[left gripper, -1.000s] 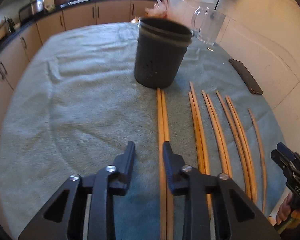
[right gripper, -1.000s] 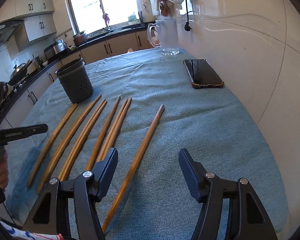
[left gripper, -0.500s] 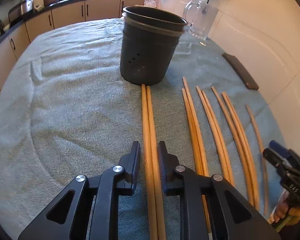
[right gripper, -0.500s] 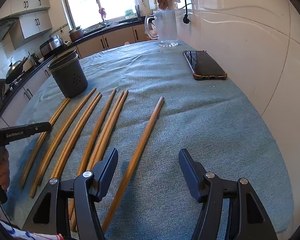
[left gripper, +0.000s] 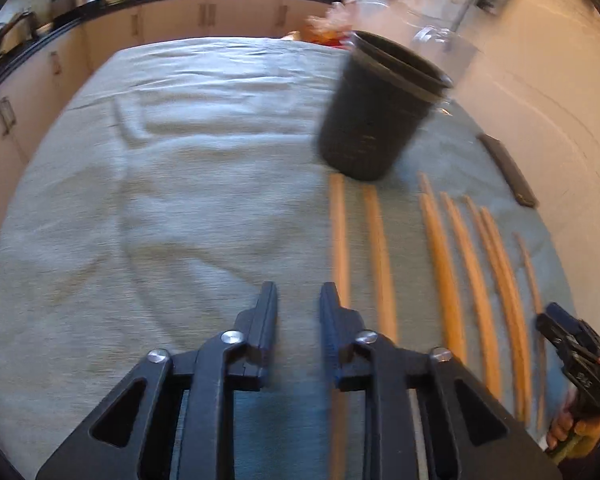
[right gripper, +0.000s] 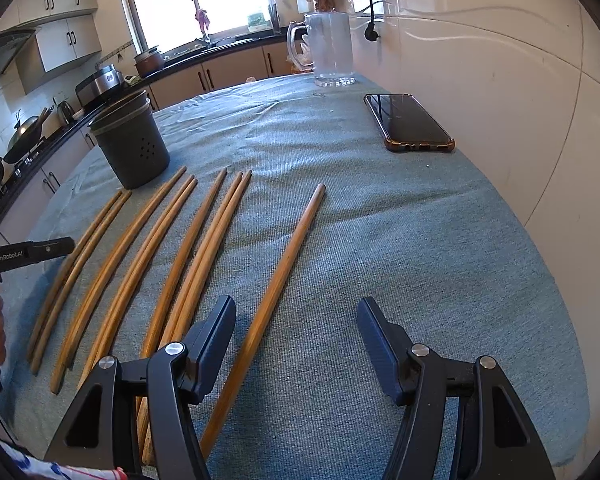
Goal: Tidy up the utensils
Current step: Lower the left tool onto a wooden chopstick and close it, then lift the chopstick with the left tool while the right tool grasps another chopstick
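Several long wooden chopsticks (right gripper: 204,240) lie side by side on the grey-blue cloth, also in the blurred left wrist view (left gripper: 444,264). A dark utensil holder (right gripper: 130,142) stands upright at their far ends and also shows in the left wrist view (left gripper: 380,108). My left gripper (left gripper: 298,300) is open with a narrow gap and empty; the leftmost pair of chopsticks (left gripper: 340,236) lies just right of its right finger. My right gripper (right gripper: 296,320) is wide open and empty, with a single chopstick (right gripper: 288,256) running between its fingers near the left one.
A phone (right gripper: 408,122) in an orange case lies at the right near the wall. A glass mug (right gripper: 330,50) stands at the table's far end. Kitchen counters and cabinets run along the left and back. The cloth-covered table (right gripper: 440,264) extends to the right.
My left gripper has shifted left off the leftmost chopstick pair, which was between its fingers, and its gap is a bit wider. The right gripper has stayed open and barely moved.
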Available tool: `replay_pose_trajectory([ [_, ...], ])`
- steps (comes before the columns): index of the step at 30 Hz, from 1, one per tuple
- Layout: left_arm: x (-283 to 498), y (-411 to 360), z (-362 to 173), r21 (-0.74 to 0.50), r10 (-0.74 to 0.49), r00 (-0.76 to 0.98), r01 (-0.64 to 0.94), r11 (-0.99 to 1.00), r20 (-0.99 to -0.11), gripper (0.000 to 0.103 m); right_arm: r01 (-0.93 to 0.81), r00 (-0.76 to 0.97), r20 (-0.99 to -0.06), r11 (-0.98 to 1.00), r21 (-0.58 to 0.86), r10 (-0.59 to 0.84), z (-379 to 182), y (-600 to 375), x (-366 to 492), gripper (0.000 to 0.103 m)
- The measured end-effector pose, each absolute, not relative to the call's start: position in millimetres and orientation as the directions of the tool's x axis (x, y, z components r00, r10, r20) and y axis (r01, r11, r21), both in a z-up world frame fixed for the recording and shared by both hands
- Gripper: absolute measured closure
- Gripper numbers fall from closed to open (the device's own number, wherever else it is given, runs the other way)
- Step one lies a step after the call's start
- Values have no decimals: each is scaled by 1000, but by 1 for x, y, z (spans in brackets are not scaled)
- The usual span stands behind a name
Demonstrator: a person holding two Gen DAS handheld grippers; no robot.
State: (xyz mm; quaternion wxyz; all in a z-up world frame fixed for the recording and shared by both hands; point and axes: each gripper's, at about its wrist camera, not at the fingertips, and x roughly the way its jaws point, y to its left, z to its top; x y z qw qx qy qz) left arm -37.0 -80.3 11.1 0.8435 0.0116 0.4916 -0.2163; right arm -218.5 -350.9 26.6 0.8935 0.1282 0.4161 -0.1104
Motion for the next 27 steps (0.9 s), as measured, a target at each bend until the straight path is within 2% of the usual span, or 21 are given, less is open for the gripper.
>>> replay_pose_trajectory([
  [1, -36, -77, 11, -200, -356, 418, 372, 907, -836, 93, 304, 629, -772, 943, 137, -91, 27, -350, -218, 35],
  [8, -40, -85, 24, -190, -367, 419, 405, 894, -830, 92, 284, 615, -785, 951, 123, -83, 33, -353, -210, 35],
  [13, -30, -111, 21, -134, -334, 410, 444, 886, -849, 92, 269, 570, -818, 958, 97, -77, 32, -361, -190, 36],
  [16, -16, -119, 15, -152, -342, 374, 453, 878, -862, 92, 251, 542, -837, 965, 71, -80, 30, -364, -175, 38],
  [18, -7, -124, 14, -160, -342, 360, 449, 879, -868, 92, 231, 522, -850, 972, 53, -78, 31, -365, -165, 46],
  [20, 0, -129, 14, -137, -321, 357, 454, 880, -878, 92, 220, 499, -864, 974, 50, -68, 30, -368, -156, 58],
  [22, 4, -135, 14, -108, -297, 355, 465, 879, -887, 92, 211, 472, -880, 976, 62, -47, 29, -373, -145, 65],
  [27, 5, -152, 15, -12, -234, 375, 509, 860, -897, 92, 214, 404, -915, 972, 95, 1, 30, -389, -117, 70],
])
